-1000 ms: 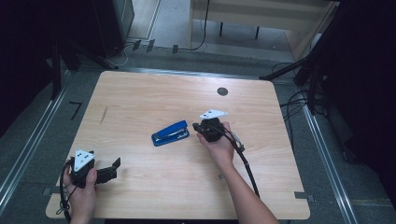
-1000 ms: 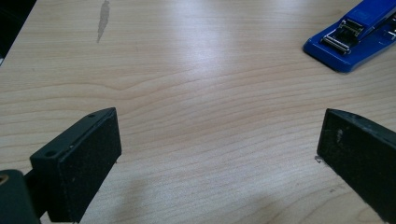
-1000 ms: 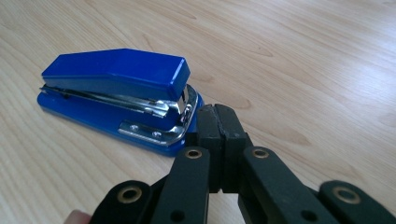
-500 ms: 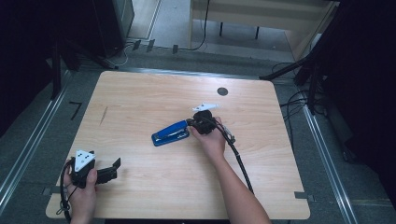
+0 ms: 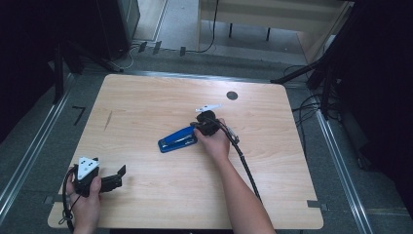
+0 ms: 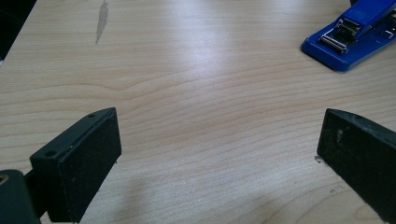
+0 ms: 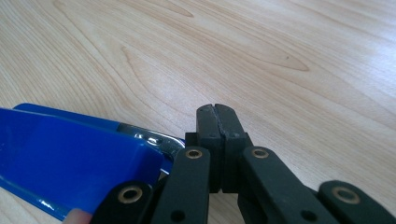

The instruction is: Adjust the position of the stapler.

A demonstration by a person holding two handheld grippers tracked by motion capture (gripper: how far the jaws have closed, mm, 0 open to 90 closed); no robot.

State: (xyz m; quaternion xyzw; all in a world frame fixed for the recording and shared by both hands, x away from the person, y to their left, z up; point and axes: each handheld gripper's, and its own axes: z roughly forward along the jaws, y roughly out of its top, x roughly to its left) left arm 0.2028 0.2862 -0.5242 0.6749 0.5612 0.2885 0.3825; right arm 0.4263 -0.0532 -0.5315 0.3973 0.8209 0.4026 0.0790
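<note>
Right gripper (image 5: 198, 127): it sits just right of centre in the high view, held in the person's right hand (image 5: 214, 142). In the right gripper view its two black jaws are pressed flat together with nothing between them (image 7: 217, 122). The closed jaws stand at the right end of the blue stapler (image 5: 177, 140); in the right gripper view the stapler's blue top and metal end lie just left of the jaws (image 7: 70, 158). Whether the jaws actually touch the stapler I cannot tell. A fingertip shows at the bottom edge of that view, against the stapler's underside.

Left gripper (image 5: 117, 176): it is in the lower left of the high view, held in the left hand (image 5: 86, 195), low over the table (image 5: 146, 97) and well apart from the stapler. In the left gripper view its jaws stand wide open, one at each lower corner of the frame (image 6: 219, 154), with bare wood between them. It holds and touches nothing. The stapler appears in the upper right corner of that view (image 6: 355, 32), open end toward the camera.

Count: two grippers, one per hand; one stapler, lying near the middle of the table; one wooden table; one dark round grommet (image 5: 232, 95) in the table's upper right area; one cable (image 5: 243, 161) trailing from the right gripper along the forearm.
</note>
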